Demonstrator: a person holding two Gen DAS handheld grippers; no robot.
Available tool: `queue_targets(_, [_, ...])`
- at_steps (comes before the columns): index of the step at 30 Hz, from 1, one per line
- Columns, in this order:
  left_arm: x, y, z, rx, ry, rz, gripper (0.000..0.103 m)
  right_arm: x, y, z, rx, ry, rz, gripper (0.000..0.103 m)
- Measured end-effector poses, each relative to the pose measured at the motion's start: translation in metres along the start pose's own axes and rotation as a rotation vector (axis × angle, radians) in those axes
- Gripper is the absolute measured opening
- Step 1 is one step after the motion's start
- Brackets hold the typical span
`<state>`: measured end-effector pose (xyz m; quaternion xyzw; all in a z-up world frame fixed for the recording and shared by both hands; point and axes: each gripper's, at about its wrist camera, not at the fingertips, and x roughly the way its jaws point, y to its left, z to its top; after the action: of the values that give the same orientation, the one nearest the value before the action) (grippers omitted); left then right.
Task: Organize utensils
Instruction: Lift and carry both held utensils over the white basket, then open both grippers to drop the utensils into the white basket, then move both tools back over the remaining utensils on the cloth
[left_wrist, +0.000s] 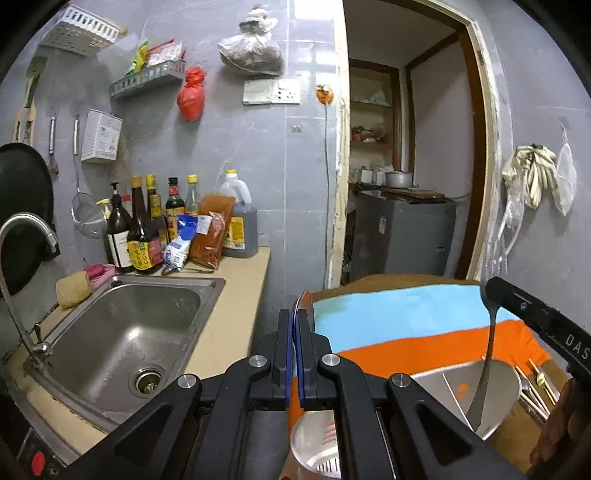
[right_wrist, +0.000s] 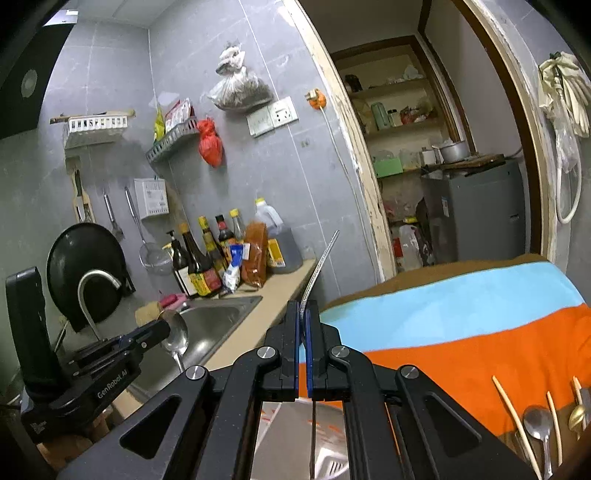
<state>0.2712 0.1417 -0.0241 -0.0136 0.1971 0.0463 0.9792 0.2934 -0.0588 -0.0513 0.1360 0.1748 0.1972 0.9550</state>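
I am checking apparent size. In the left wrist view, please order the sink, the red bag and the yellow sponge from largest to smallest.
1. Sink, by far the largest.
2. Red bag.
3. Yellow sponge.
The bag and sponge look nearly alike, and the sponge is nearer, so their order is unsure.

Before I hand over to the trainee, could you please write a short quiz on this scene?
1. True or false: dishes fill the sink.
2. The right gripper's metal utensil hangs over: A) the sink, B) the steel container, C) the bottles.
3. Fill in: the left gripper is shut on a ___.
Key: 1 false; 2 B; 3 spoon.
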Motion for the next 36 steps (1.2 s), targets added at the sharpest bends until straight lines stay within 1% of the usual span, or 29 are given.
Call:
queue_targets(3, [0.001, 0.0, -0.002, -0.018, 0.037, -0.036, 0.003, -0.004, -0.005, -0.004, 0.007, 0.024, -0.001, 0.003])
queue_targets(5, [0.003, 0.003, -0.002, -0.055, 0.081, -0.088, 0.003, -0.008, -0.007, -0.006, 0.007, 0.042, -0.003, 0.003])
queue_targets(8, [0.006, 0.009, -0.006, -0.108, 0.141, -0.135, 0.004, -0.012, -0.009, -0.007, 0.015, 0.057, -0.007, 0.007])
queue_targets(9, [0.006, 0.01, -0.007, -0.122, 0.155, -0.147, 0.005, -0.015, -0.01, -0.006, 0.018, 0.057, -0.007, 0.012])
queue_targets(10, [0.006, 0.011, -0.009, -0.142, 0.166, -0.16, 0.005, -0.019, -0.011, -0.005, 0.02, 0.05, -0.006, 0.02])
queue_targets(12, [0.003, 0.013, -0.01, -0.17, 0.181, -0.174, 0.006, -0.026, -0.013, 0.0, 0.024, 0.035, -0.004, 0.03])
queue_targets(14, [0.001, 0.012, -0.01, -0.192, 0.196, -0.188, 0.009, -0.035, -0.015, 0.005, 0.025, 0.024, -0.007, 0.031])
queue_targets(15, [-0.002, 0.011, -0.01, -0.2, 0.199, -0.193, 0.014, -0.04, -0.016, 0.008, 0.024, 0.019, -0.011, 0.032])
queue_targets(16, [-0.004, 0.01, -0.009, -0.208, 0.197, -0.199, 0.02, -0.044, -0.018, 0.011, 0.024, 0.014, -0.015, 0.036])
queue_targets(17, [-0.008, 0.007, -0.007, -0.214, 0.191, -0.205, 0.023, -0.05, -0.02, 0.015, 0.024, 0.004, -0.021, 0.039])
queue_targets(19, [-0.015, 0.003, -0.002, -0.219, 0.171, -0.219, 0.034, -0.063, -0.025, 0.022, 0.023, -0.018, -0.033, 0.048])
queue_targets(20, [-0.02, -0.001, 0.001, -0.217, 0.157, -0.232, 0.036, -0.07, -0.029, 0.026, 0.02, -0.027, -0.042, 0.051])
queue_targets(22, [-0.027, -0.009, 0.009, -0.208, 0.137, -0.245, 0.047, -0.081, -0.035, 0.036, 0.013, -0.043, -0.058, 0.064])
queue_targets(23, [-0.032, -0.014, 0.013, -0.206, 0.119, -0.254, 0.051, -0.09, -0.039, 0.04, 0.008, -0.056, -0.071, 0.068])
queue_targets(24, [-0.036, -0.017, 0.016, -0.207, 0.105, -0.258, 0.057, -0.095, -0.042, 0.045, 0.004, -0.065, -0.081, 0.073])
queue_targets(25, [-0.04, -0.023, 0.02, -0.208, 0.087, -0.262, 0.063, -0.103, -0.046, 0.05, -0.004, -0.077, -0.095, 0.076])
queue_targets(26, [-0.046, -0.03, 0.023, -0.207, 0.067, -0.267, 0.065, -0.111, -0.05, 0.056, -0.014, -0.089, -0.108, 0.078])
queue_targets(29, [-0.057, -0.049, 0.033, -0.188, 0.022, -0.273, 0.074, -0.133, -0.062, 0.069, -0.047, -0.127, -0.153, 0.088])
queue_targets(30, [-0.061, -0.055, 0.035, -0.181, 0.006, -0.268, 0.08, -0.14, -0.065, 0.073, -0.056, -0.137, -0.166, 0.095])
queue_targets(31, [-0.065, -0.062, 0.038, -0.175, -0.011, -0.266, 0.085, -0.148, -0.069, 0.077, -0.07, -0.15, -0.186, 0.098])
queue_targets(32, [-0.07, -0.069, 0.04, -0.17, -0.03, -0.264, 0.087, -0.155, -0.073, 0.081, -0.084, -0.16, -0.209, 0.1])
queue_targets(34, [-0.077, -0.082, 0.043, -0.162, -0.058, -0.259, 0.098, -0.169, -0.081, 0.088, -0.105, -0.173, -0.246, 0.101])
queue_targets(36, [-0.084, -0.099, 0.045, -0.149, -0.085, -0.249, 0.101, -0.181, -0.09, 0.094, -0.124, -0.177, -0.275, 0.101])
